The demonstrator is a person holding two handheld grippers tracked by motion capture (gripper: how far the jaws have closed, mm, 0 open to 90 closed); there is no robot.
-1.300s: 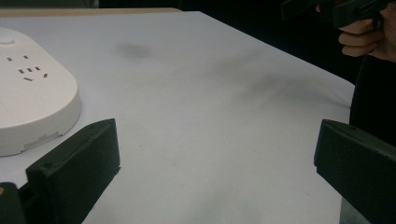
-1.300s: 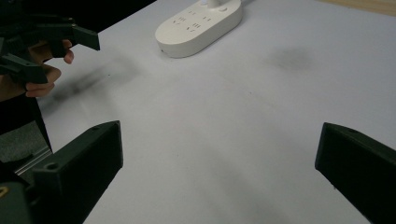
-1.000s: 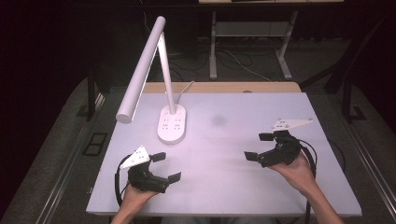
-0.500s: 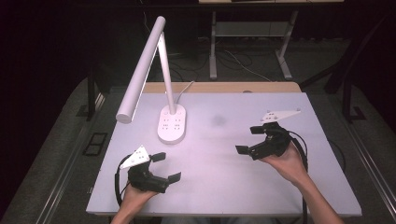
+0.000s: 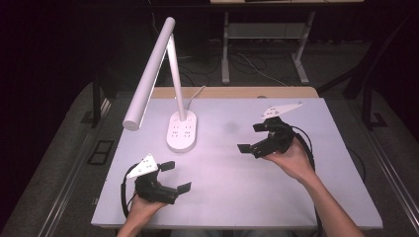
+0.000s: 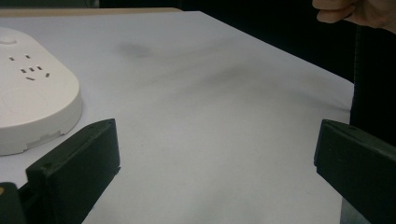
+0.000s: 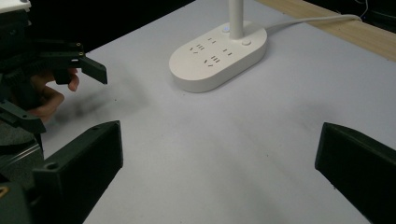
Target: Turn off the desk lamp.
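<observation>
white desk lamp (image 5: 168, 89) stands on the pale table (image 5: 237, 192), its oval base (image 5: 183, 132) with sockets toward the far left and a cable running off the back edge. left gripper (image 5: 174, 177) sits near the front left edge, jaws spread wide, holding nothing. right gripper (image 5: 253, 138) hovers right of the base, jaws also apart and empty.

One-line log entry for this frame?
left tool: open, idle, near edge | right tool: open, aimed at lamp base | table: lamp only | contact: none
</observation>
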